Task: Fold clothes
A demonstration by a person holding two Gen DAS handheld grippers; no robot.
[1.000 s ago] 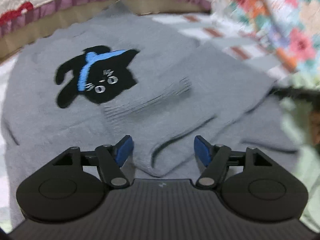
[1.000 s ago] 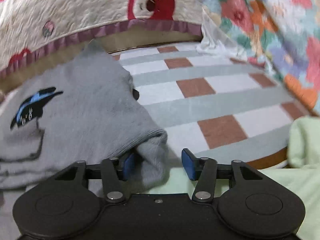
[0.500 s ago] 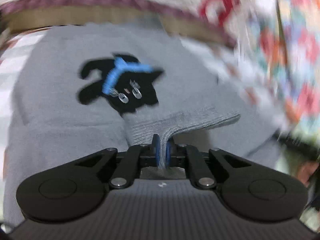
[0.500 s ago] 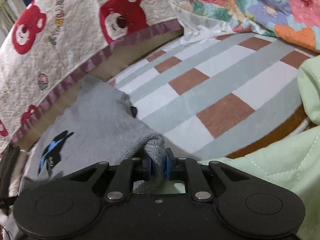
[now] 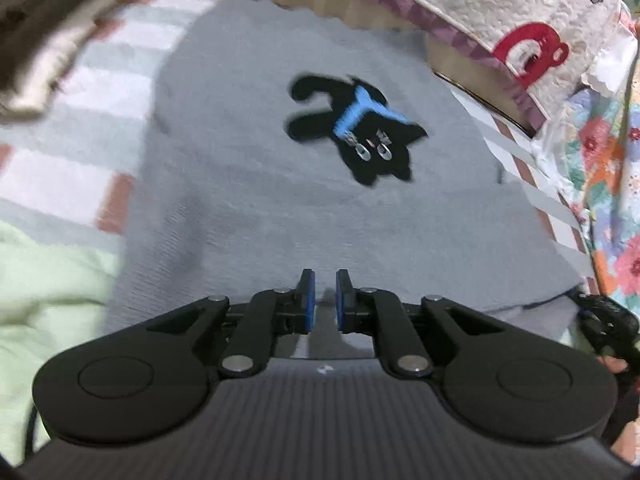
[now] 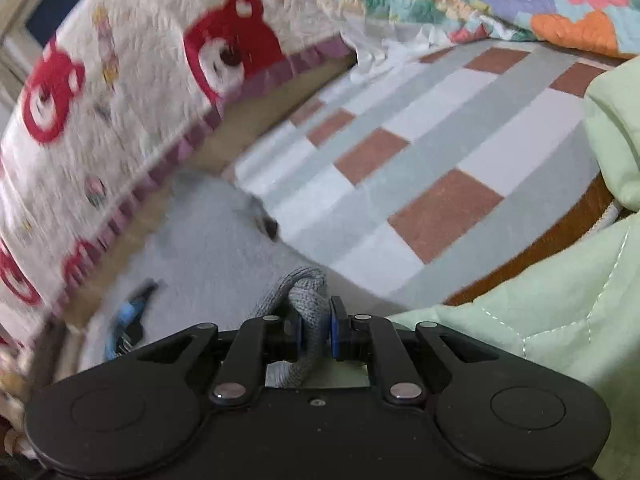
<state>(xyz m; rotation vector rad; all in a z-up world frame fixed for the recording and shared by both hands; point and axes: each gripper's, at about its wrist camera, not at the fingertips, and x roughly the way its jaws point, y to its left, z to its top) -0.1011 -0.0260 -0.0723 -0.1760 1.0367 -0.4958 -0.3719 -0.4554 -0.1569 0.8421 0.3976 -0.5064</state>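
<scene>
A bunched knit edge of the grey sweater (image 6: pixel 224 248) is clamped by the right gripper (image 6: pixel 316 330), presumably for folding over; the left gripper (image 5: pixel 322 300) is nearly closed, apparently holding nothing.

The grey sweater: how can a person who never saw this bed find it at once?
Look at the checked bed sheet, below the quilt with red bears. The grey sweater lies flat there, beside light green fabric. Only it carries a black cat with a blue scarf.

checked bedsheet (image 6: pixel 440 208), bear quilt (image 6: pixel 132 92) (blurred)
</scene>
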